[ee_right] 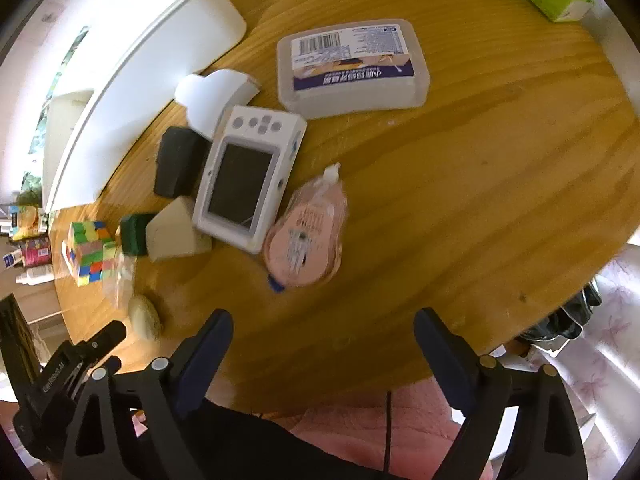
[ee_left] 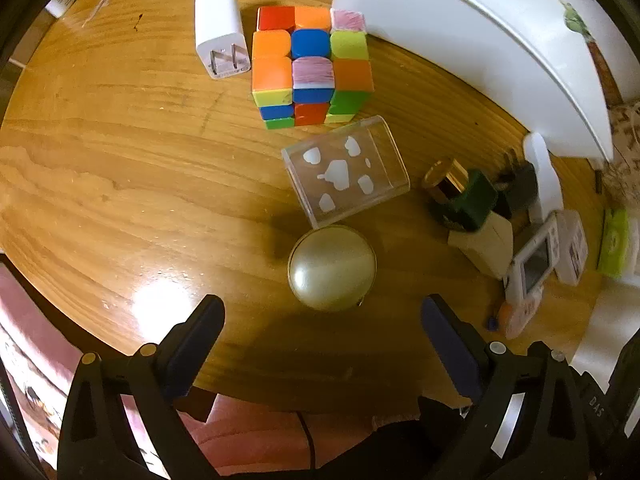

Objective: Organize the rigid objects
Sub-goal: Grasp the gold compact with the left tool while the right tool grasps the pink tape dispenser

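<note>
Left wrist view: left gripper jaws spread wide, empty, above pearly round case on table.
Right wrist view: right gripper jaws apart, empty; pink packet beyond the tips.

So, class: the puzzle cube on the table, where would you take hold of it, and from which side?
Grip the cube across two opposite flat side faces, coming straight down from above. Its faces are flat and parallel, and it sits square on the table. Choose the near and far faces: the charger crowds one side and the white bin the other.
</note>
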`<state>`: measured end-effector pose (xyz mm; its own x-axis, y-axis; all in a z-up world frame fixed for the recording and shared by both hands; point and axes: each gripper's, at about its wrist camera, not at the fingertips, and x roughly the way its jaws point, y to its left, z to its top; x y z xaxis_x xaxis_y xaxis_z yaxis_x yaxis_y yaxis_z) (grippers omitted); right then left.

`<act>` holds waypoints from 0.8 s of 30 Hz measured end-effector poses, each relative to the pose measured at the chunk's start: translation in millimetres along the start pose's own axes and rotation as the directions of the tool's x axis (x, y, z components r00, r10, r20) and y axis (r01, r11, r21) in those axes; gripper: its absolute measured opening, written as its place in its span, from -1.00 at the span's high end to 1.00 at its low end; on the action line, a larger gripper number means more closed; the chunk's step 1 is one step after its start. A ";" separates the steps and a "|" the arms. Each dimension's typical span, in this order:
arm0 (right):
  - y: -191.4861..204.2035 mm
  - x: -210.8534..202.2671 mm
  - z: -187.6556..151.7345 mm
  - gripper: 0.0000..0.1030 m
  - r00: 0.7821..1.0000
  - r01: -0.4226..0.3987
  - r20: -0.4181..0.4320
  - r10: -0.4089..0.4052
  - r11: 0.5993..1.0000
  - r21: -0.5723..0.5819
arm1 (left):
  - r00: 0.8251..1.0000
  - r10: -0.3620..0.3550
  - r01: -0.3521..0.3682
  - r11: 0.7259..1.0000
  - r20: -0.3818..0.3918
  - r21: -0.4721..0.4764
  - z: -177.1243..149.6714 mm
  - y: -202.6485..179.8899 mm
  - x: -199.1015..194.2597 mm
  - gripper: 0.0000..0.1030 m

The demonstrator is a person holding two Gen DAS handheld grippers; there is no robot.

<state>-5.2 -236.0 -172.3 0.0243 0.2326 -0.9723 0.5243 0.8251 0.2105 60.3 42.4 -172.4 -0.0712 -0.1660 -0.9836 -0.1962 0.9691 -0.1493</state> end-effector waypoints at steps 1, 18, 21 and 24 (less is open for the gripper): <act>-0.7 3.0 5.5 -0.72 1.000 -0.001 -0.012 0.001 1.000 0.000 | 1.000 0.000 0.000 1.000 -0.003 -0.010 1.1 -0.2 0.9 -0.91; 20.9 38.0 44.6 -0.51 0.989 0.047 -0.137 -0.064 0.991 -0.124 | 0.999 -0.026 0.019 0.990 -0.045 -0.138 20.1 -13.1 50.5 -0.53; 26.5 41.0 47.0 -0.48 0.986 0.051 -0.148 -0.074 0.987 -0.152 | 0.999 -0.029 0.022 0.988 -0.045 -0.151 22.6 -12.0 56.9 -0.45; 36.0 45.6 47.4 -0.38 0.984 0.069 -0.150 -0.096 0.981 -0.180 | 0.998 -0.030 0.022 0.987 -0.047 -0.159 25.1 -11.0 61.4 -0.39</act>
<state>55.1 -220.1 -213.9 -0.1545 0.2268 -0.9616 0.3633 0.9182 0.1582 82.6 26.1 -233.7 -0.1113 -0.2032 -0.9728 -0.3506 0.9240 -0.1528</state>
